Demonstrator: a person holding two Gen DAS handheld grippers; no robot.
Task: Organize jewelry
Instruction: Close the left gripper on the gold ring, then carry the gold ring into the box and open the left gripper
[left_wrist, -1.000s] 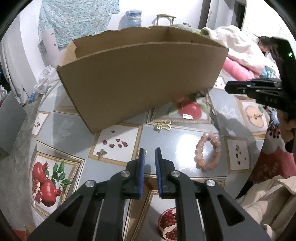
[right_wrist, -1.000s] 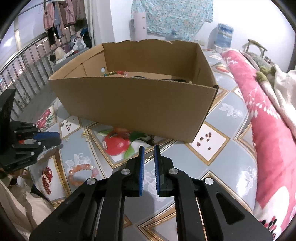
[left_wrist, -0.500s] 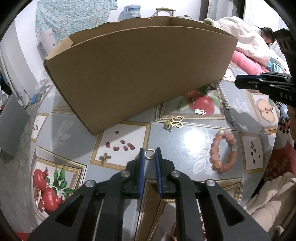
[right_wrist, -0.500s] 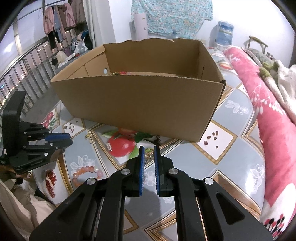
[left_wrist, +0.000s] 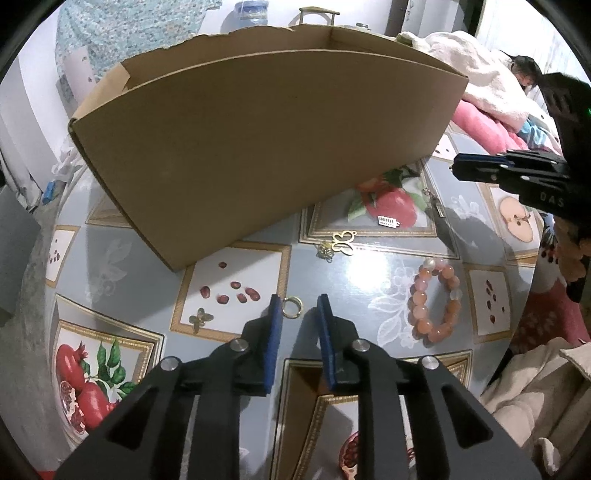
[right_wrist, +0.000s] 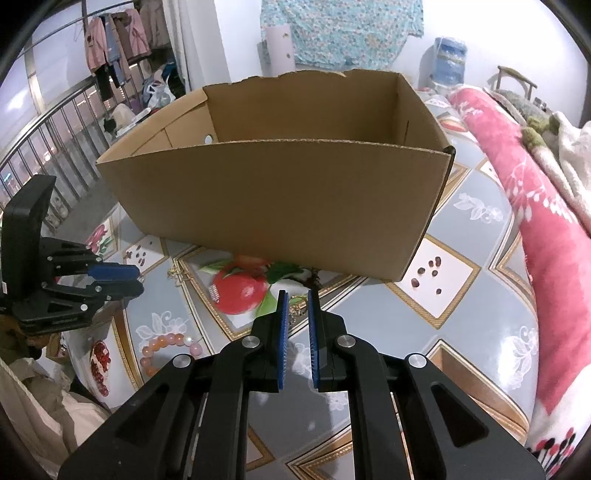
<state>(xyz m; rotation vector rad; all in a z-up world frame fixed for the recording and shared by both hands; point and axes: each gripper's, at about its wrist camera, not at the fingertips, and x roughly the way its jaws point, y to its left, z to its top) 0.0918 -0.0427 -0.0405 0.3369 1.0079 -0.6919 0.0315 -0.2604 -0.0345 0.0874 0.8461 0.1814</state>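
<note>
The left gripper (left_wrist: 299, 308) points down at the table (left_wrist: 373, 273), and its jaws are opening. A small gold ring (left_wrist: 291, 307) lies on the table between the blue pads, just beside the left pad; the pads do not press on it.

The right gripper (right_wrist: 295, 306) hangs over the table near the box (right_wrist: 273, 199). Its jaws are almost closed, with only a narrow gap. A thin gold chain piece (right_wrist: 297, 306) shows in this gap, but I cannot tell if it is held or only lies on the table behind the tips.

More jewelry lies on the table, to the right of the ring: a pink bead bracelet (left_wrist: 436, 299), and farther away, near the box, a gold butterfly charm (left_wrist: 341, 240) and a small white tag (left_wrist: 388, 220). The box is open on top and stands at the far side of the table. A pink blanket (right_wrist: 546, 221) lies to the right.
</note>
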